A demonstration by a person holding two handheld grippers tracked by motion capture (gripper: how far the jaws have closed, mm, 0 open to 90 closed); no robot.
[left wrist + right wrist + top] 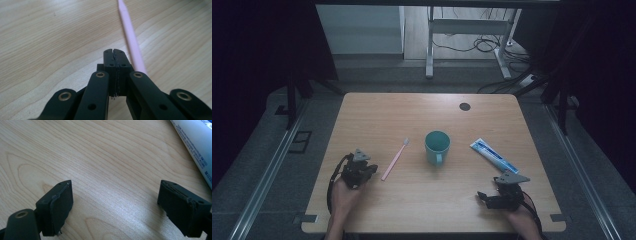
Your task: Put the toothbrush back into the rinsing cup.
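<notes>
We hold the left gripper [371, 170] low over the wooden table [377, 110] at its near left, jaws clenched together on nothing, just left of the pink toothbrush [395, 159], whose handle runs past the tips in the left gripper view. Our right gripper [482, 196] rests near right, jaws spread wide and released, just near the toothpaste tube [493, 155]. Between toothbrush and tube stands a teal mug [437, 147].

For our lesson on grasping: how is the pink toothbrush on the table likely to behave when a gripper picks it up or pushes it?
The pink toothbrush is long and thin, so it is probably light and fairly stiff. Lying flat on the smooth wooden table, it would likely slide or pivot if pushed at one end. Its low profile may make pinching awkward for the left gripper, whose jaws are shut.
</notes>
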